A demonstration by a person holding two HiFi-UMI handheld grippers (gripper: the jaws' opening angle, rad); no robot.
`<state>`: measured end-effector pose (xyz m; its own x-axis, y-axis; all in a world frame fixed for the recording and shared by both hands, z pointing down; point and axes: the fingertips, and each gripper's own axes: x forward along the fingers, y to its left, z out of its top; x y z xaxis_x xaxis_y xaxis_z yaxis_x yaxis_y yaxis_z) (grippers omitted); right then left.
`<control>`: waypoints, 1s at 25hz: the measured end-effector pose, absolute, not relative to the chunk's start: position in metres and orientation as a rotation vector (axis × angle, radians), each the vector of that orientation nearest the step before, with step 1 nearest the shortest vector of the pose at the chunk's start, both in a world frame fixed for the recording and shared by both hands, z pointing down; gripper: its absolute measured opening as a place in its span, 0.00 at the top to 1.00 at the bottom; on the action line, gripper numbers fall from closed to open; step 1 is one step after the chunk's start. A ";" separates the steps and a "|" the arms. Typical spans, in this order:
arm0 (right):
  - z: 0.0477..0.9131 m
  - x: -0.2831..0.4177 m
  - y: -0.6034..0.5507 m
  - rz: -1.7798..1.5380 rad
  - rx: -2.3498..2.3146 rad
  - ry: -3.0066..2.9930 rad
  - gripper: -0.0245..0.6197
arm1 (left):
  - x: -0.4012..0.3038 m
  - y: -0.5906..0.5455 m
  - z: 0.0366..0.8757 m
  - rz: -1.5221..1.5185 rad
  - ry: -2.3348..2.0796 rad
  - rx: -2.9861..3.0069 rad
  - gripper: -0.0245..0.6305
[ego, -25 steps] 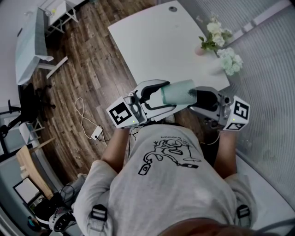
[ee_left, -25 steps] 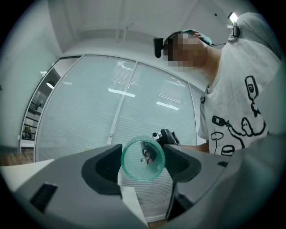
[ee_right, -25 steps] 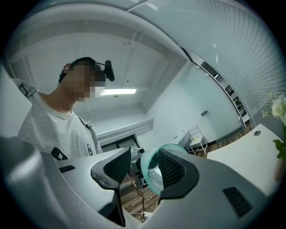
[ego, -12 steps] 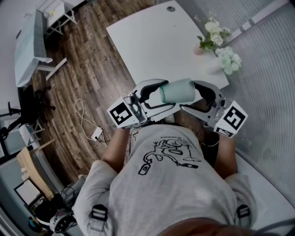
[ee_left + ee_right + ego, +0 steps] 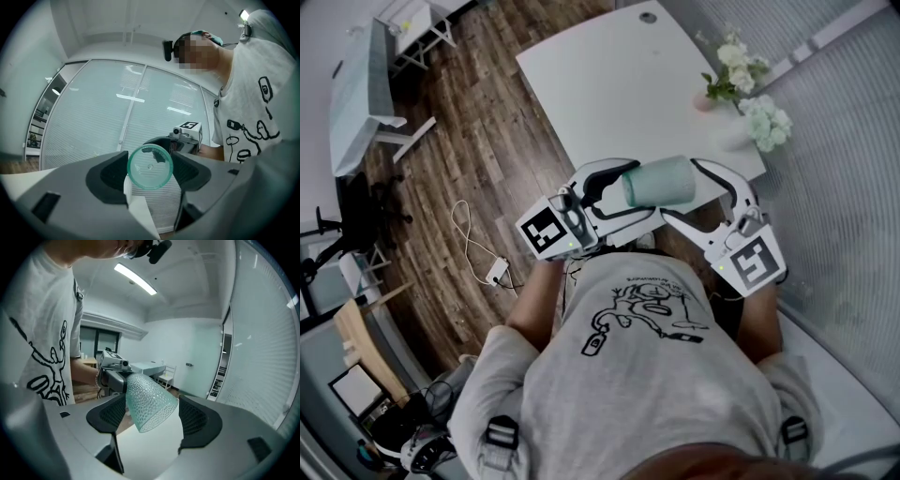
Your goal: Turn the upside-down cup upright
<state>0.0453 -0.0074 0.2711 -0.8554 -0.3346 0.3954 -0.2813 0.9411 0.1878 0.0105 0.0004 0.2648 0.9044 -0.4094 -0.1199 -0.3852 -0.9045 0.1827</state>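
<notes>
- Shirt point(image 5: 656, 375) with a printed drawing fills the near edge.
- Left gripper point(image 5: 639, 192) clamps the narrow base end of the cup point(image 5: 661, 183), which lies on its side in the air.
- Right gripper point(image 5: 682, 190) has just been opening; its jaws stand wide round the cup's broad end, pads clear of the wall.
- White table point(image 5: 609, 84) lies beyond.

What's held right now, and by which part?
The left gripper holds the cup by its base end. The right gripper has just been opening; the wide end lies between its jaws.
</notes>
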 end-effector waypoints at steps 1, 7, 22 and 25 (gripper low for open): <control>0.272 0.044 -0.007 -0.194 0.447 -2.642 0.42 | 0.010 0.000 0.265 -0.234 -0.614 2.914 0.52; 0.278 0.042 -0.013 -0.443 0.513 -2.450 0.41 | 0.010 -0.002 0.267 -0.217 -0.627 2.916 0.52; 0.293 0.041 -0.023 -0.801 0.528 -2.061 0.39 | 0.009 -0.009 0.270 -0.203 -0.659 2.915 0.52; 0.298 0.039 -0.024 -0.835 0.526 -2.015 0.39 | 0.009 -0.009 0.272 -0.192 -0.666 2.916 0.52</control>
